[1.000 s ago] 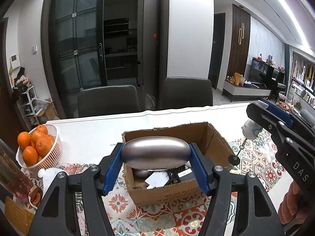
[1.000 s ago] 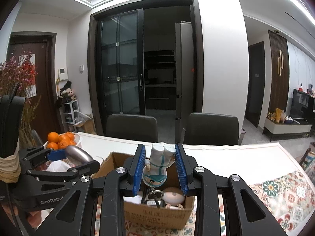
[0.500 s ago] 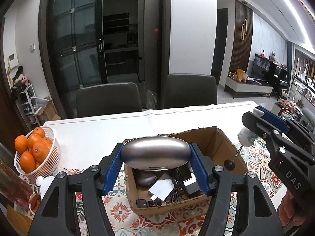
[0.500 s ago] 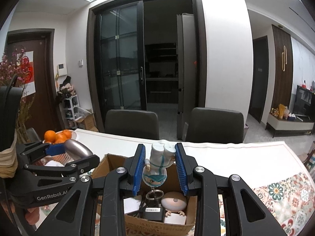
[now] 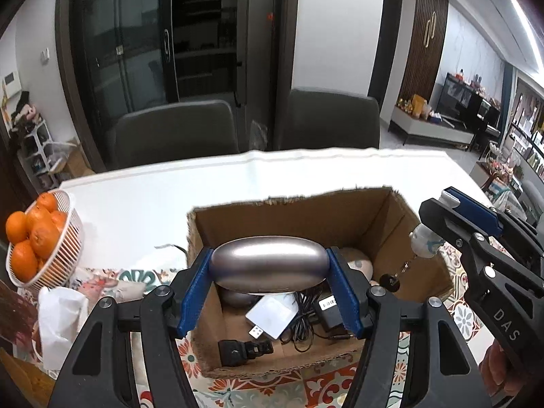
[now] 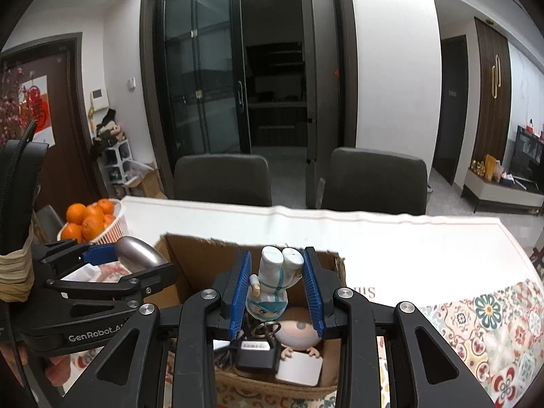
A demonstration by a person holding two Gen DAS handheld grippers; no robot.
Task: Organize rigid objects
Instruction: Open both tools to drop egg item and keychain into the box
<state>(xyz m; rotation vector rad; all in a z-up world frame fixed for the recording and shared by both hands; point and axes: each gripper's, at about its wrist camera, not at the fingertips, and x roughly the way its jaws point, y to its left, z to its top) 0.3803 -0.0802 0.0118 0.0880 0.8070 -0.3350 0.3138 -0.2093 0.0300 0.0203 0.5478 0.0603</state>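
Note:
My left gripper (image 5: 269,267) is shut on a smooth silver oval case (image 5: 268,263), held across its long axis just above the open cardboard box (image 5: 289,204). My right gripper (image 6: 276,277) is shut on a small white and teal figurine keychain (image 6: 272,285), head down, its ring dangling over the same box (image 6: 204,258). Inside the box lie a white card, a black adapter, cables, a black clip and a round doll head. In the left wrist view the right gripper (image 5: 438,217) hangs over the box's right wall; in the right wrist view the left gripper (image 6: 129,258) sits at the box's left.
A white basket of oranges (image 5: 37,234) stands at the table's left, with a white plastic bag (image 5: 61,316) in front of it. The box rests on a patterned mat (image 6: 493,323) over a white tabletop (image 5: 136,197). Two dark chairs (image 5: 176,132) stand behind the table.
Both grippers have tilted down and moved closer over the box, so more of its inside shows. Each keeps its grip on its object.

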